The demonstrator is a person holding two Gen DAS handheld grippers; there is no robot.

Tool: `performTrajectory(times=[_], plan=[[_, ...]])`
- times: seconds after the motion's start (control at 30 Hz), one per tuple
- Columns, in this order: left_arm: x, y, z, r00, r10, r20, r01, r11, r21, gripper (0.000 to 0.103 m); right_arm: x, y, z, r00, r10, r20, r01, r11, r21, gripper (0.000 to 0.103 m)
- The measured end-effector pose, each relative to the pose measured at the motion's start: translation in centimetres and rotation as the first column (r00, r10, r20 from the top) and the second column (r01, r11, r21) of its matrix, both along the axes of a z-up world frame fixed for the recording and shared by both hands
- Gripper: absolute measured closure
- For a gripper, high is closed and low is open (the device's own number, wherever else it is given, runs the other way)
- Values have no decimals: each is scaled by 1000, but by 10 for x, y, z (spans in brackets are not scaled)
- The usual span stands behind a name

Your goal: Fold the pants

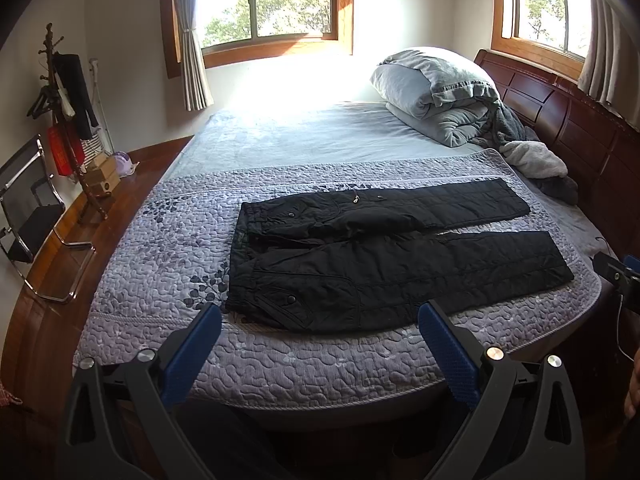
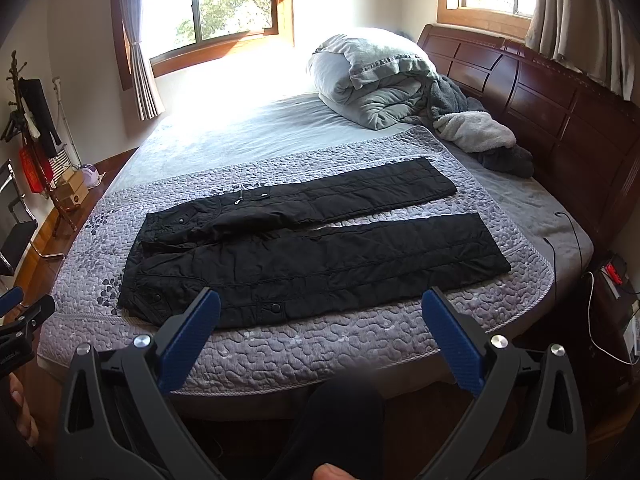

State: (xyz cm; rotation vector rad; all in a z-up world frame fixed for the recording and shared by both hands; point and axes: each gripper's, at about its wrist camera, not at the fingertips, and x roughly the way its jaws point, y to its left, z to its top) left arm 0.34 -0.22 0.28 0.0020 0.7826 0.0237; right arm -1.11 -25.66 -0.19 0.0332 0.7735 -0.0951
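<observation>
Black quilted pants (image 1: 380,252) lie flat on the purple quilted bedspread (image 1: 160,256), waistband to the left, both legs spread apart toward the right. They also show in the right wrist view (image 2: 312,248). My left gripper (image 1: 320,320) is open and empty, hovering above the bed's near edge just in front of the waist area. My right gripper (image 2: 320,308) is open and empty, in front of the near leg. The right gripper's tip shows at the left wrist view's right edge (image 1: 618,276); the left gripper's tip shows at the right wrist view's left edge (image 2: 24,312).
A folded grey duvet (image 1: 436,92) and loose fleece clothes (image 1: 536,160) sit at the far right by the wooden headboard (image 1: 580,132). A coat stand (image 1: 68,112) and chair (image 1: 32,216) stand left of the bed. A cable (image 2: 568,236) lies on the bed's right side.
</observation>
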Motion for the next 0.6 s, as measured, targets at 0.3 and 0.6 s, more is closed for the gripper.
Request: performTrajectory(times=[0.3, 0.6], plan=[[0, 1, 0, 1000, 2, 1, -2, 1000, 2, 4, 0, 0, -1, 1000, 0, 1, 0, 1000, -1, 2], [0, 3, 0, 1000, 10, 3, -10, 1000, 6, 4, -1, -2, -1, 1000, 1, -3, -1, 1000, 3, 2]])
